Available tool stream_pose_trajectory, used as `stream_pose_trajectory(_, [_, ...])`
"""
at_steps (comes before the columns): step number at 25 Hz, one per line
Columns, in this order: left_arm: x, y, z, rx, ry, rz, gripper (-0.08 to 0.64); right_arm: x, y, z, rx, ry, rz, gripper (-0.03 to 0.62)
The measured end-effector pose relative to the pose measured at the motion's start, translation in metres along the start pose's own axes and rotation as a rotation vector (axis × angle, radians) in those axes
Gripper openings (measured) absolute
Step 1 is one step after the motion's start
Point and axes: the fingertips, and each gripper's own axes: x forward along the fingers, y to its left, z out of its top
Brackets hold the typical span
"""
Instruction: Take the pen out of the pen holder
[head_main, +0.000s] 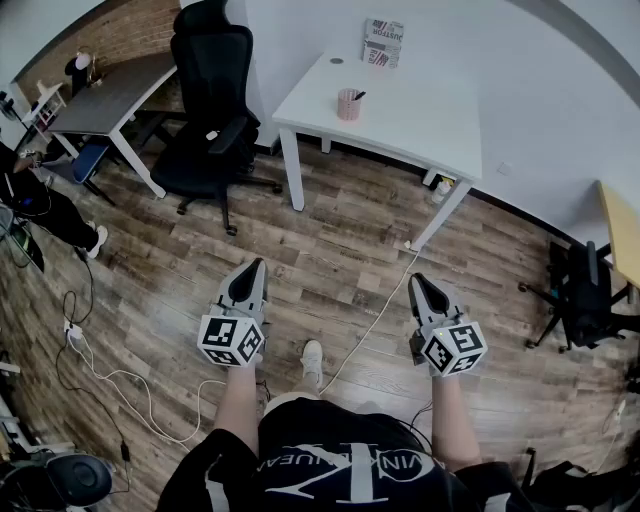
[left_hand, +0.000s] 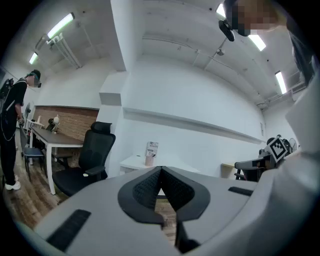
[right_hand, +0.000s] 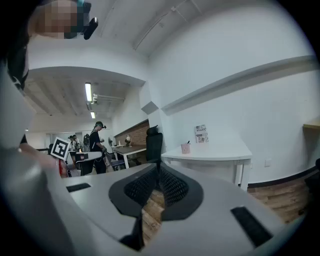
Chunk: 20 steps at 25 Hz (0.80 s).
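The left gripper (head_main: 257, 266) and right gripper (head_main: 417, 280) are pressed together, empty. Near the white table's (head_main: 420, 130) left edge, the pen holder (head_main: 348, 106) hides all but the pen's (head_main: 358, 96) dark tip.

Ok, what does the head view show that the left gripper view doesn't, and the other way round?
Only the head view: both grippers seen from above, the left gripper and right gripper, plus the white cable trailing across the floor. Only the left gripper view: the ceiling lights and that gripper's ribbed pads, shut with nothing between them. Both: the white table, the pink pen holder on it and the black office chair.
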Motion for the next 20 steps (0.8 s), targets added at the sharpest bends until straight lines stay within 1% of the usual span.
stream_pose_trajectory(5, [0.034,0.027,0.007,0.020,0.011,-0.002,0.014,0.045,-0.006,0.006,0.006,0.001,-0.002,0.037])
stream_pose_trajectory(11, [0.065,0.055,0.010,0.023,0.018,-0.005,0.014,0.083,-0.011,0.009,0.010,0.007,-0.013,0.037])
stream_pose_trajectory(20, [0.129,0.081,0.004,0.010,0.048,-0.062,0.014,0.134,-0.032,0.008,0.018,0.040,-0.054,0.037])
